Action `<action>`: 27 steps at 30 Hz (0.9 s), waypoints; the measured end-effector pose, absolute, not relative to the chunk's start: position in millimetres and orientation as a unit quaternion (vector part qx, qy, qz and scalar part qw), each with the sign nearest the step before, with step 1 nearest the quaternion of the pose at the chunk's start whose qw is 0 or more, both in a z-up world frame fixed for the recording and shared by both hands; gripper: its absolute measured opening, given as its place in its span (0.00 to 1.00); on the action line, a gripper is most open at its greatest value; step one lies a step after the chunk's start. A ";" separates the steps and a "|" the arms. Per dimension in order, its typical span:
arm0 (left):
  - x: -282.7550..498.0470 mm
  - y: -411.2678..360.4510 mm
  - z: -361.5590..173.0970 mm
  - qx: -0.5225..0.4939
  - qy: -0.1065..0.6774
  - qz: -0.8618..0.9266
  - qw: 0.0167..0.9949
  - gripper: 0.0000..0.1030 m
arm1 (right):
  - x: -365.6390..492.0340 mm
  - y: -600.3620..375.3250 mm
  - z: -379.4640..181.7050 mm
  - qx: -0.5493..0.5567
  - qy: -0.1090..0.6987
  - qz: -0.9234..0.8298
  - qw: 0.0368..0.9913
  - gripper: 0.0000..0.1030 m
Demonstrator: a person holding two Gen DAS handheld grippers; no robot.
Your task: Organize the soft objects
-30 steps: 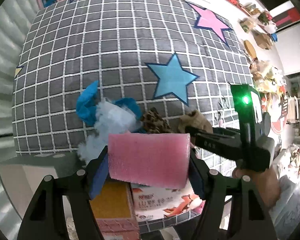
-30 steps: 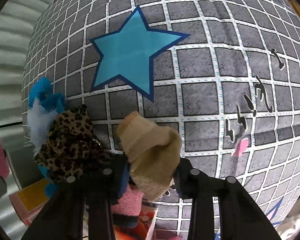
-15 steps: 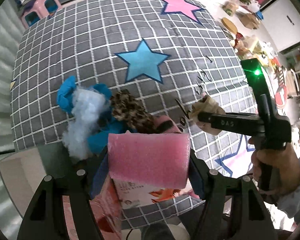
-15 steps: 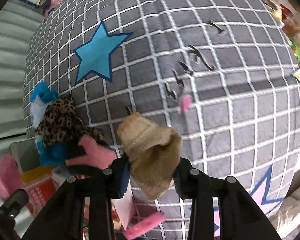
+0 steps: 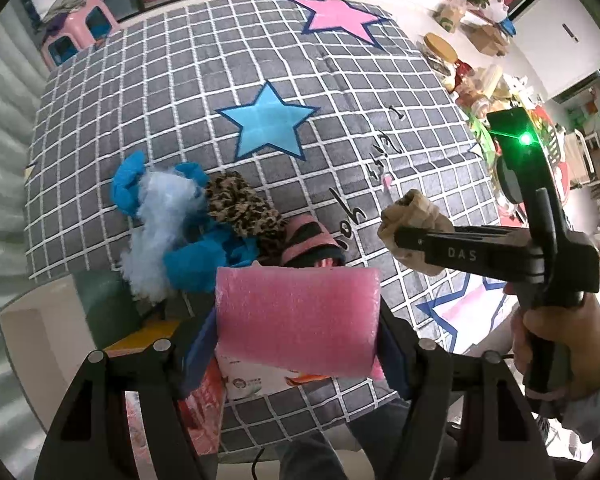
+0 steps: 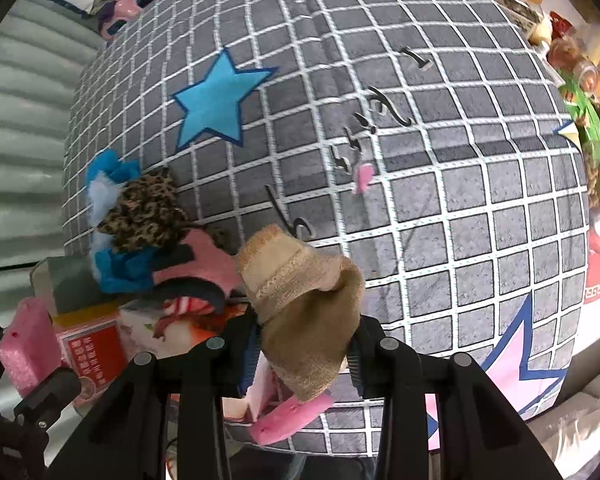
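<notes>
My left gripper [image 5: 298, 340] is shut on a pink foam block [image 5: 298, 320], held above the near edge of a grey grid blanket [image 5: 180, 100]. The block also shows at the left edge of the right wrist view [image 6: 28, 344]. My right gripper [image 6: 304, 348] is shut on a tan sock [image 6: 304, 304], which hangs over the blanket; from the left wrist view the same sock [image 5: 416, 216] sits at the tips of the right gripper [image 5: 400, 236]. On the blanket lie a blue and white fluffy piece [image 5: 160, 232], a leopard-print piece [image 5: 240, 208] and a pink-and-dark striped sock [image 5: 308, 240].
A carton [image 6: 160, 332] and a red box [image 6: 92, 352] lie at the blanket's near left edge, with a pink foam strip [image 6: 288, 420] beside them. A pink stool [image 5: 80, 36] stands beyond the far corner. Cluttered shelves [image 5: 480, 76] line the right side. A hand [image 5: 564, 352] holds the right gripper.
Both grippers have risen and drawn back from the pile, each keeping its load. More of the blanket and the striped sock has come into view.
</notes>
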State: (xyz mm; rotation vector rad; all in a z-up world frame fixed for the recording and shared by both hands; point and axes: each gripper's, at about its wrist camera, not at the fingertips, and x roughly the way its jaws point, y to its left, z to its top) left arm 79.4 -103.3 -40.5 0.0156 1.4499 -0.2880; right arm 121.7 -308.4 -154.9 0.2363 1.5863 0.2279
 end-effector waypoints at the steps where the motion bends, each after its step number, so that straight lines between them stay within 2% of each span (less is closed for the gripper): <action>1: 78.3 -100.7 -38.7 0.006 0.659 -0.129 0.741 0.72 | 124.1 -302.4 -153.2 0.103 0.708 0.105 0.691 0.37; 27: 54.3 -32.6 -14.1 -0.052 0.633 -0.061 0.770 0.72 | 110.3 -226.0 -105.7 0.034 0.686 0.170 0.707 0.37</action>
